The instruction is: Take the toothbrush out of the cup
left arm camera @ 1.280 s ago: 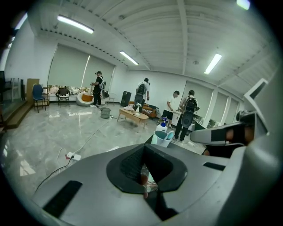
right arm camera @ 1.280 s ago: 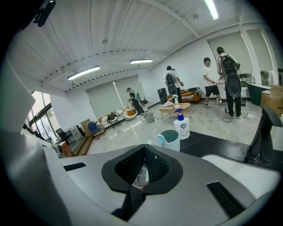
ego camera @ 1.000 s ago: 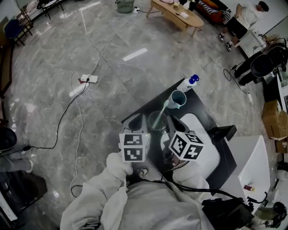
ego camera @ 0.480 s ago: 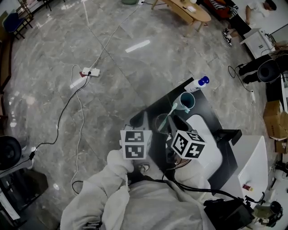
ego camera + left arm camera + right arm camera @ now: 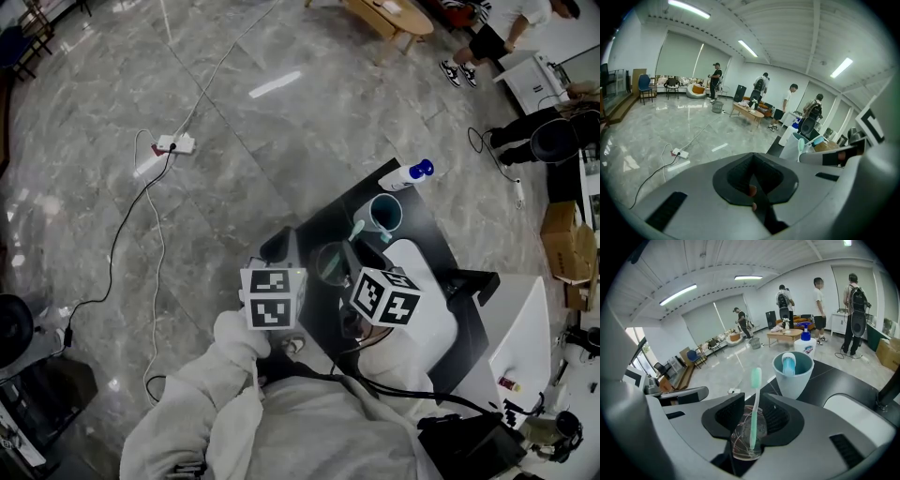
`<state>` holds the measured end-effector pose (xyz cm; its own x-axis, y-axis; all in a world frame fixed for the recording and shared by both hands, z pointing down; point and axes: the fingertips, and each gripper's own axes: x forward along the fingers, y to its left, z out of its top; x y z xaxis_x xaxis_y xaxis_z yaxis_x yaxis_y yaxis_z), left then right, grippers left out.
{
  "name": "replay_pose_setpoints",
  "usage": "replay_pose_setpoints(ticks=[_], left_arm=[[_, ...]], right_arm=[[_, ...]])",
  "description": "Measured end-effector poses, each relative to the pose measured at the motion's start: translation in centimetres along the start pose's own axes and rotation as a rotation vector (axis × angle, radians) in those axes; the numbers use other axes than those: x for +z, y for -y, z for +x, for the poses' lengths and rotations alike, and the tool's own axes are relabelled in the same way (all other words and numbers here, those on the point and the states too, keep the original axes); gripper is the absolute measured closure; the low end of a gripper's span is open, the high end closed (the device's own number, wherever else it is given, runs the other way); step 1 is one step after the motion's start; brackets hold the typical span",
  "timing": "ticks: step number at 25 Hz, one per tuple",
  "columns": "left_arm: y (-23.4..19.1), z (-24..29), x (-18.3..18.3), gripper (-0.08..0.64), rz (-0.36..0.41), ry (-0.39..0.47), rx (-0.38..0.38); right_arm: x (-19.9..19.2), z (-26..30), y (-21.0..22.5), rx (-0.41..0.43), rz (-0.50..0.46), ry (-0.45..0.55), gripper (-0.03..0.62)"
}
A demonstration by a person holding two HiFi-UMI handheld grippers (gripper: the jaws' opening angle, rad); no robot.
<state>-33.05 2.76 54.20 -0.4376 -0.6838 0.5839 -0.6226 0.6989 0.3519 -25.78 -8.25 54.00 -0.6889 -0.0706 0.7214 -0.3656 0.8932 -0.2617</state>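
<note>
Toothbrush (image 5: 753, 408), light and stiff, stands centre-frame in the cup (image 5: 743, 444) clamped by the right gripper (image 5: 752, 420); the closed, empty left gripper (image 5: 752, 190) should pinch its neck.

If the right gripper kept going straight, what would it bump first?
Probably the blue cup, straight beyond the clear cup standing between its jaws; depth is unclear.

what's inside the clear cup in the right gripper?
One mint-green toothbrush stands in the clear cup, bristles up, head well above the rim. The right gripper has its jaws around the cup and covers its base, so the handle's lower tip can't be seen.
</note>
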Motion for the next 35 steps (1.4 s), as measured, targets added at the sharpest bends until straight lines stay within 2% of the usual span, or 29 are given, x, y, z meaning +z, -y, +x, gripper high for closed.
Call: replay_pose_setpoints(ticks=[9,15,27,35], left_arm=[[0.3,1.3,-0.5,0.56,0.006,-0.032,-0.015],[0.4,1.5,-0.7,0.56,0.01,-0.043,-0.012],[1.3,0.8,-0.8,0.56,0.03,-0.035,-0.006],[3.1,-1.1,-0.7,0.56,0.053,-0.008,-0.006]], right_arm=[[-0.5,1.2,0.2,-0.007,-0.022,-0.058,0.477],[-0.5,1.6,0.2,-0.018,-0.033,-0.067,0.535],[-0.4,0.5,0.0,0.001,-0.032,-0.027,0.554],[1.6,-1.9,-0.4,0.022,-0.044,0.053,0.557]])
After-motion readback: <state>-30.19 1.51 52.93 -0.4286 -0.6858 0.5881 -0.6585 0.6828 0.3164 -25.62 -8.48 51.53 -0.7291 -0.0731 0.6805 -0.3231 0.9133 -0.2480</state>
